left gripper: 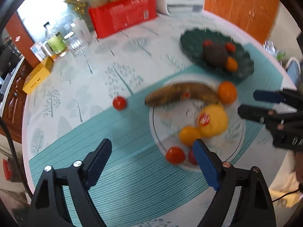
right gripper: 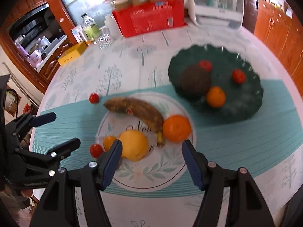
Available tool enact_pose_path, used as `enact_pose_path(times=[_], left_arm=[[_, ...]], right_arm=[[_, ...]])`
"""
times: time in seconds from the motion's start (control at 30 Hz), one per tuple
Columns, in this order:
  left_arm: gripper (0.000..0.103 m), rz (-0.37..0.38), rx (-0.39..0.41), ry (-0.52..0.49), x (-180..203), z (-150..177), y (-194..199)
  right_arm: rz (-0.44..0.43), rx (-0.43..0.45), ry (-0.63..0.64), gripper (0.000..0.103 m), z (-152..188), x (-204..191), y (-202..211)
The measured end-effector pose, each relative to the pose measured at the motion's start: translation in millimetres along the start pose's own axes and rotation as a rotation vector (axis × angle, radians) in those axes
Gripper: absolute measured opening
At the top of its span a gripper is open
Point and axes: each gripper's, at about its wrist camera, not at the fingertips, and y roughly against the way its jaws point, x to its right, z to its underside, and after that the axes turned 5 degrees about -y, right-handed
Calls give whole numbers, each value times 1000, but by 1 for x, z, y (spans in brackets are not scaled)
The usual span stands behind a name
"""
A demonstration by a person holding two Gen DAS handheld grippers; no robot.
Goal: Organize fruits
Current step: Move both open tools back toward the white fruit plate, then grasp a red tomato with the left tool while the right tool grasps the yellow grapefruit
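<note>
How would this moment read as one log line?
left gripper: open | right gripper: open, empty | banana: on white plate

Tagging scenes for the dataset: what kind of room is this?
Most likely a home kitchen or dining area. A round table with a tree-print tablecloth holds a white plate and a green plate of fruit, with wooden cabinets and a countertop appliance behind.

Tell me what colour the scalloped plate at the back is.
Dark green; the scalloped plate shows best in the right wrist view.
</note>
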Motion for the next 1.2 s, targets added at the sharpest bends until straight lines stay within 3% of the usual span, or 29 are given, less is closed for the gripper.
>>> enact_pose_path(times=[0.17,0.43,0.57,0.93,1.1,1.2], left_arm=[[67,55,-61,6,-4,12,-25],[65,179,-99,78,-9,17,-45],[54,199,-115,81,-3,17,-53],[43,222,-115,101,-1,21,-60],[30,241,-110,115,3,20,-60],[30,242,-108,114,5,20,-60]], right_arm=[[-13,-18,-6,66,8,-6,-14],[-33,-25,-8,66,10,-13,-21],[-39,-25,-9,66,9,-13,-24],[-45,-46,2,66,8,-18,-38],[-49,-68,-7,66,8,-18,-49],[-54,-69,-8,66,9,-19,-52]])
